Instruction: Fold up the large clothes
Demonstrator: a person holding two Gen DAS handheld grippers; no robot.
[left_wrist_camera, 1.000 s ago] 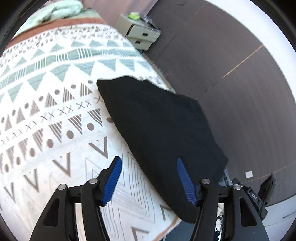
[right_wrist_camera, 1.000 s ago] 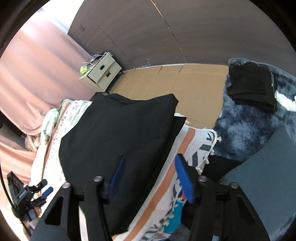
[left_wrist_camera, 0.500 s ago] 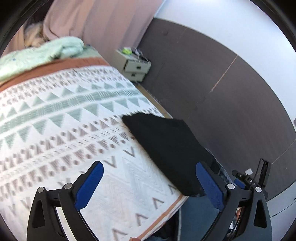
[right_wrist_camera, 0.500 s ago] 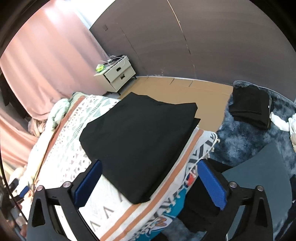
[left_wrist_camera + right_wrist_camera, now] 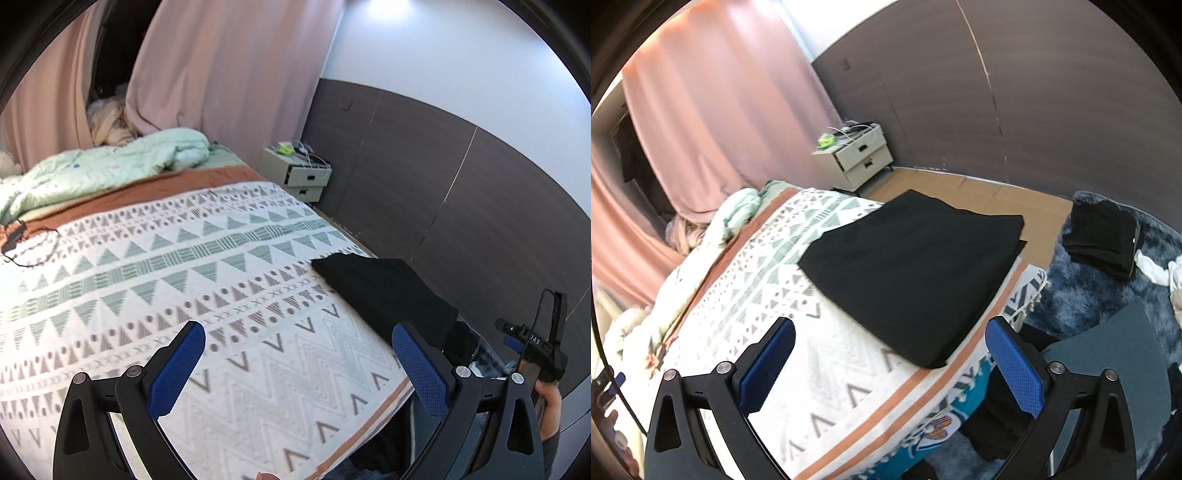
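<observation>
The left gripper (image 5: 295,350) and the right gripper (image 5: 890,347) both hold their blue pads spread wide, with nothing between them. From the right one, the folded black garment (image 5: 916,266) lies flat at twelve o'clock on the patterned bedspread (image 5: 768,295) (by its corner). A bedside cabinet (image 5: 858,157) stands beyond, a dark clothes pile (image 5: 1102,234) at two o'clock.
</observation>
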